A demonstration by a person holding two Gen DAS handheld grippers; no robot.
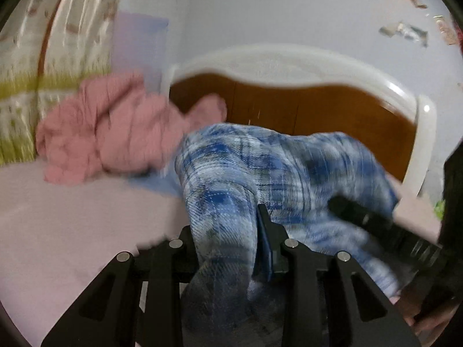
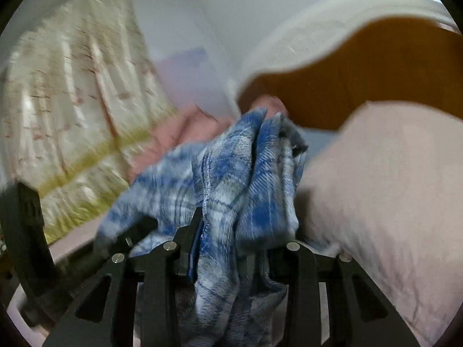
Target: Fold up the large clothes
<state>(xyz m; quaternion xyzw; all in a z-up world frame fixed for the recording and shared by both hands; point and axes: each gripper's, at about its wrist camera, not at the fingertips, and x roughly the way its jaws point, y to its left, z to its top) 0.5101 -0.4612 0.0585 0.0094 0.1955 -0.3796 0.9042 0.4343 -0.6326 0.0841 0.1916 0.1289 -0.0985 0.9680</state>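
Over the pale pink bedsheet (image 1: 58,231), with a crumpled pink garment (image 1: 110,138) lying at ten o'clock, I am clamping the left gripper (image 1: 228,248) and right gripper (image 2: 231,248) on the blue plaid flannel garment (image 1: 260,167), probably to spread it for folding.

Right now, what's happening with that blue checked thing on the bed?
A person is folding laundry on a bed, with a two-finger gripper in each hand. The left gripper and the right gripper are each clamped on a bunch of the blue plaid garment, which hangs bunched up, not flat. A pink garment lies crumpled behind it on the pink bedsheet, near the wooden headboard. A pale pillow lies beside the right gripper. Nothing looks folded yet.
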